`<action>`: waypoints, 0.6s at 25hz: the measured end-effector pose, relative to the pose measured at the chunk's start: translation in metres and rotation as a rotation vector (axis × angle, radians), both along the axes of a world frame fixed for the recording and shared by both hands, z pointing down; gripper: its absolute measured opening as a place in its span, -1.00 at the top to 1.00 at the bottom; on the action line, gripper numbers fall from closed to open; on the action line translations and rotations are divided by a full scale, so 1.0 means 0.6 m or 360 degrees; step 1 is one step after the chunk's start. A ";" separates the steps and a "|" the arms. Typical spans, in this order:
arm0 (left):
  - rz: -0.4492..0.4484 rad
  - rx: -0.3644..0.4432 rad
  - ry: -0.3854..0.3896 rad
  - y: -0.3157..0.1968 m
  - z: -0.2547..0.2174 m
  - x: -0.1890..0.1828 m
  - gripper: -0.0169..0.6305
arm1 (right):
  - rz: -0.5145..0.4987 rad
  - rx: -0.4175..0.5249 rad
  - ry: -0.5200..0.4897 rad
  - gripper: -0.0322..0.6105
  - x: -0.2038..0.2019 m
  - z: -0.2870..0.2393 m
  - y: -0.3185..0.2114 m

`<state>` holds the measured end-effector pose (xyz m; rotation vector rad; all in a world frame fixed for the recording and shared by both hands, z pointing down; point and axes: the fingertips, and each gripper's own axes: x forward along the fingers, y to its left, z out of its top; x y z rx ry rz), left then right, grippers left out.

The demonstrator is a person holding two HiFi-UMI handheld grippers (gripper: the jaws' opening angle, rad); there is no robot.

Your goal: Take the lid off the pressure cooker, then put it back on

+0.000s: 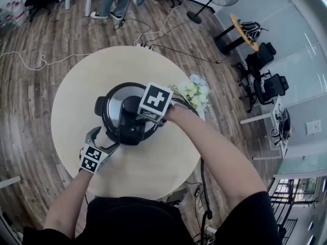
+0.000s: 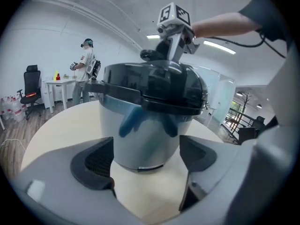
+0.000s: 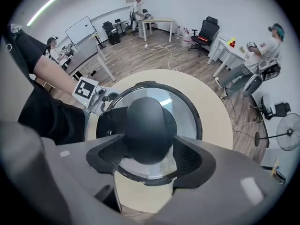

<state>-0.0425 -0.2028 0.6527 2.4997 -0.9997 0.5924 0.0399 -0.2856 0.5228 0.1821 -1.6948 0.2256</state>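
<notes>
Right tongs point(image 3: 150, 156) point straight down, clamped on round black lid knob point(image 3: 146, 123). Left tongs point(image 2: 146, 165) gape open, empty, beside silver pressure cooker body point(image 2: 140, 139).

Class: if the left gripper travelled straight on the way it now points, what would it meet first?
The left gripper would probably hit the pressure cooker's pale body, below the lid.

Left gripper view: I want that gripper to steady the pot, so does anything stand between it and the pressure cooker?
Nothing visible does. Only bare table lies between the open left gripper and the pressure cooker. The right gripper holds the lid from above, clear of that path.
</notes>
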 end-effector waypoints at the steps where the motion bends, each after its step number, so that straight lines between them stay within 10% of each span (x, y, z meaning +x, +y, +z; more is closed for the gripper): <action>1: -0.0015 0.0000 0.0016 0.005 -0.005 -0.013 -0.39 | 0.0015 0.0033 0.0005 -0.12 0.013 -0.007 0.004; 8: -0.0192 0.0212 0.0181 0.023 -0.133 -0.110 0.30 | 0.0295 0.0113 -0.0432 -0.10 0.064 -0.049 0.107; 15: -0.0258 0.0593 0.0301 0.022 -0.335 -0.095 0.94 | 0.0918 0.0605 -0.1195 0.63 0.081 -0.112 0.184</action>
